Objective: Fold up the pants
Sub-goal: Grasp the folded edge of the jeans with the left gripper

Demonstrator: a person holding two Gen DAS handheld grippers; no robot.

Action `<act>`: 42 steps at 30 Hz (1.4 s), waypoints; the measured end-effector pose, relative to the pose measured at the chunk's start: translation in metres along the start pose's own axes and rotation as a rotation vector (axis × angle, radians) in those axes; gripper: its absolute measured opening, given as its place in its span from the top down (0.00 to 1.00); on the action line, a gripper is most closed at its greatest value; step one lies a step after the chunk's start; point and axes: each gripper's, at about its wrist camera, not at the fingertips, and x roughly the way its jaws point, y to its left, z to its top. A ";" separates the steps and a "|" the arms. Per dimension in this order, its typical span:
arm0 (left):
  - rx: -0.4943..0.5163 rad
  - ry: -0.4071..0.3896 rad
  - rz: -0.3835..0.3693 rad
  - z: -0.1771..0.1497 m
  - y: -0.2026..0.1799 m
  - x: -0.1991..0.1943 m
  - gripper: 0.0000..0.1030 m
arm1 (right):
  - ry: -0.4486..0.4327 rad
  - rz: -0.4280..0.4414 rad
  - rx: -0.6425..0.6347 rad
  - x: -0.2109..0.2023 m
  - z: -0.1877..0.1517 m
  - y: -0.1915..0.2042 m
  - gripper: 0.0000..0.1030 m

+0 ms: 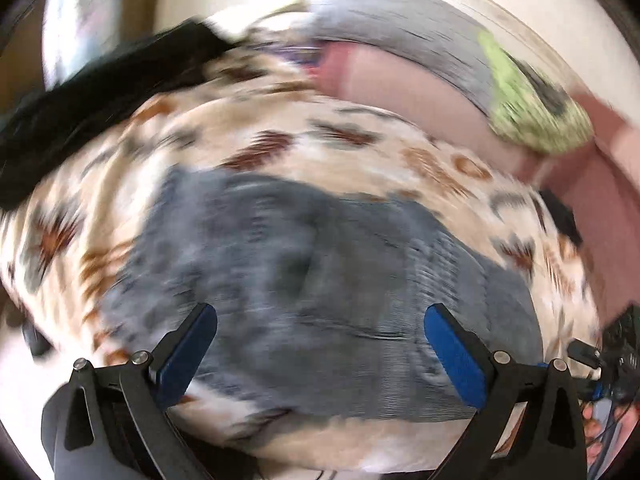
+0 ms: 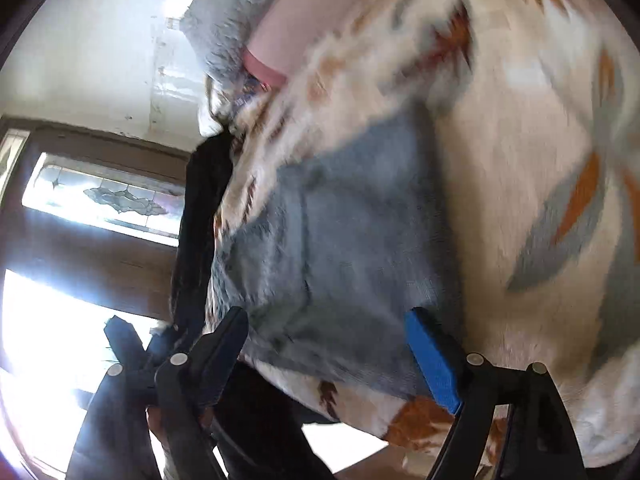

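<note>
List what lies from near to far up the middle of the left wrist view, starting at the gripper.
Left gripper, open → grey-blue pants → patterned blanket → pink pillow → grey pillow.

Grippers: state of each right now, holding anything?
Left gripper: open, holding nothing; the blue-grey pants lie on the patterned blanket beyond its fingers.
Right gripper: open, holding nothing.
</note>
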 end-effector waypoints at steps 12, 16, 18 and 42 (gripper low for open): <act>-0.521 0.016 -0.175 -0.024 0.104 -0.002 0.00 | 0.182 0.140 -0.178 0.083 0.002 0.119 0.19; -0.549 0.027 -0.188 -0.019 0.112 0.007 0.00 | 0.266 0.124 -0.124 0.145 0.010 0.131 0.19; -0.586 0.044 -0.177 -0.018 0.117 0.011 0.00 | 0.288 0.105 -0.083 0.168 0.012 0.129 0.19; -0.651 0.061 -0.153 -0.022 0.136 0.036 0.56 | 0.261 -0.019 -0.088 0.218 0.061 0.162 0.14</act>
